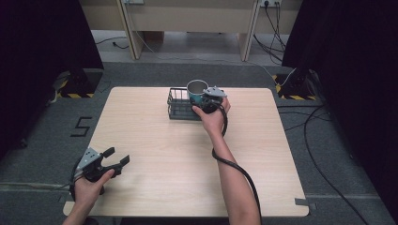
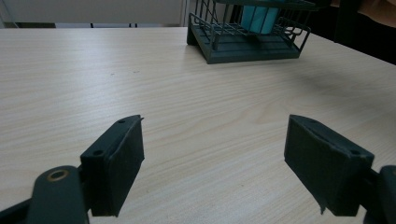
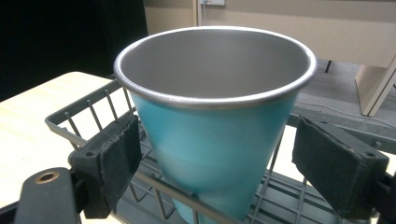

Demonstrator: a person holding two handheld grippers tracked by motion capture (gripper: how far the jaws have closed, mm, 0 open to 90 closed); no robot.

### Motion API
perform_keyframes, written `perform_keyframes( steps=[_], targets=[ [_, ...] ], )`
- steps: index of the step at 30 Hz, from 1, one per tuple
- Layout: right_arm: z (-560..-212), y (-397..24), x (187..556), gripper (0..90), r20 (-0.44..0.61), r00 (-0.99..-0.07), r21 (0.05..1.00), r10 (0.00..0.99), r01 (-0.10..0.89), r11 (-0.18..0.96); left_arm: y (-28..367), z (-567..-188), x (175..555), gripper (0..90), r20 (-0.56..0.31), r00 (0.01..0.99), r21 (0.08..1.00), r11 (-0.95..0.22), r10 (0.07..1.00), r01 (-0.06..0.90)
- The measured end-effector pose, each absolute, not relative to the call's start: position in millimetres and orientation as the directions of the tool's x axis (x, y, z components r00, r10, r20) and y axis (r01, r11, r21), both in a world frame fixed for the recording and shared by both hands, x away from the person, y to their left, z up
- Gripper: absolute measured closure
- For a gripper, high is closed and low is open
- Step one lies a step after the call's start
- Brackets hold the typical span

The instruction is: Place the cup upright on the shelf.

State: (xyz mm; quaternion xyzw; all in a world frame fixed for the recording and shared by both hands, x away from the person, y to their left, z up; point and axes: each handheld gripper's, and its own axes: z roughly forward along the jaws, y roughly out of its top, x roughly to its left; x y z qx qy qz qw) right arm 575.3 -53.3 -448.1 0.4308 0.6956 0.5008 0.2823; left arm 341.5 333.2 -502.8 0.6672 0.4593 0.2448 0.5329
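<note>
One cup (image 3: 215, 140) stands upright in a dark wire basket (image 1: 177, 104), at the basket's right end as the high view has it. Its outside is smooth teal, its inside dull bare metal, and a rolled metal rim runs round the wide mouth; the body tapers toward the base. The basket is made of thin straight rods with a slatted floor, and its near rail crosses in front of the cup's lower part in the right gripper view.

The right gripper (image 3: 212, 154) sits just at the basket's near right side, held in the person's right hand (image 1: 212, 117). Its jaws are spread, one flat black pad on each side of the cup; the left pad looks close to the cup wall and the right pad stands apart from it. The pads are blocky, with a rough, worn facing.

The basket rests toward the far edge of a pale wood-grain table (image 1: 155, 187). Well away from the basket, at the near left corner, the left hand (image 1: 89, 187) holds the left gripper (image 2: 212, 158) low over bare tabletop, jaws wide apart with nothing between them. A thick black cable (image 1: 239, 171) trails along the right forearm.
</note>
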Motion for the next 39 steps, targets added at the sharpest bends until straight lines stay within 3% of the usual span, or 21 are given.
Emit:
perform_keyframes(
  steps=[16, 39],
  targets=[
    [-438.6, -71.2, 546.8, 17.0, 0.055, -0.5, 0.947, 0.865, 0.302, 0.114, 332.8, -503.1, 341.4, 19.4, -0.159, 0.456, 0.936, -0.013, 0.876, 0.351],
    [-443.6, -130.3, 488.1, 18.2, 0.066, -0.487, 0.946, 0.871, 0.309, 0.101, 332.8, -503.2, 340.7, 19.4, -0.145, 0.453, 0.935, -0.028, 0.88, 0.353]
  ],
)
